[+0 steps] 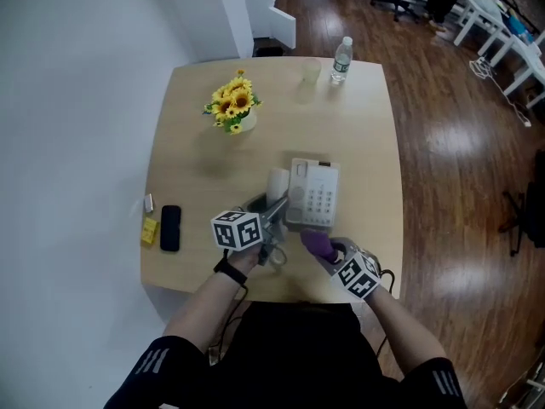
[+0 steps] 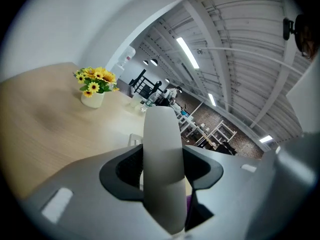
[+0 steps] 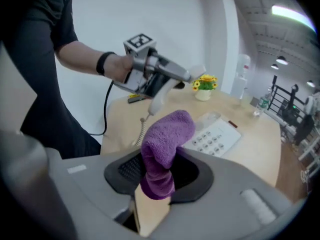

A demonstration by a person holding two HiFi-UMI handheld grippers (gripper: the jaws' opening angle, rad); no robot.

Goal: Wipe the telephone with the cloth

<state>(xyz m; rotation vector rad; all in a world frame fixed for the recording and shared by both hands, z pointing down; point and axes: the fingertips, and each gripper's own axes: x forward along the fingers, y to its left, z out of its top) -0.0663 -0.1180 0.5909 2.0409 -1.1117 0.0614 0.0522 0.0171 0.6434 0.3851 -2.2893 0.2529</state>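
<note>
Handset (image 2: 161,134) is clamped in left gripper (image 2: 162,176), held clear of telephone (image 1: 313,196), which is set on table (image 1: 358,135) near its front edge. Purple cloth (image 3: 165,139) is pinched in right gripper (image 3: 159,179), just beside telephone.

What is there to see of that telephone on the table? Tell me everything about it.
The telephone is a pale grey desk set that looks like plastic. Its base lies flat on the wooden table with the keypad facing up. The handset is off the cradle, clamped between the jaws of the left gripper and held up beside the base. A coiled cord hangs from it. The purple cloth, in the right gripper, sits at the base's near edge; whether they touch is unclear.
</note>
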